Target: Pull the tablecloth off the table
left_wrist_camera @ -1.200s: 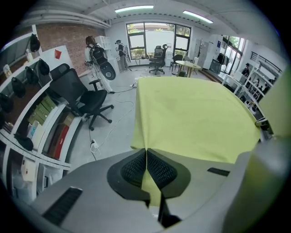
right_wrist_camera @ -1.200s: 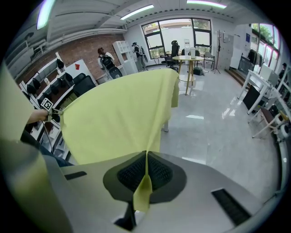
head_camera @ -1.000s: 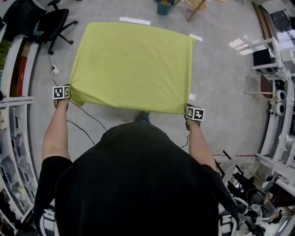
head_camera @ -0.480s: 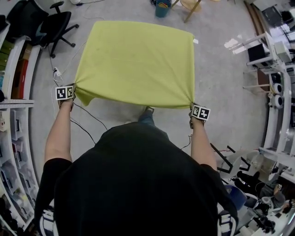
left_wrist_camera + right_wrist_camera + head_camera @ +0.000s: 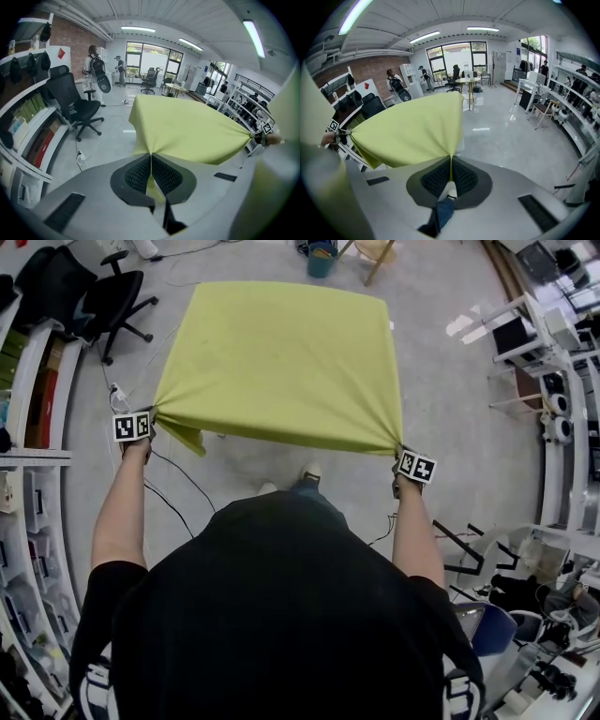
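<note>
Left gripper point(image 5: 151, 161) is clamped tight on one near corner of the yellow-green tablecloth point(image 5: 281, 362), right gripper point(image 5: 451, 169) on the other. The cloth stretches taut between them above the floor point(image 5: 441, 399), its far edge seemingly draped over the hidden table.

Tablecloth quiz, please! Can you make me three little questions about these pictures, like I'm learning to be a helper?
1. True or false: the left gripper is shut on a corner of the yellow-green tablecloth.
2. In the head view, what stands on the floor to the left of the tablecloth? A) black office chair B) ladder C) bicycle
3. Fill in: the right gripper pinches the tablecloth's other near ____.
Key: 1 true; 2 A; 3 corner.
</note>
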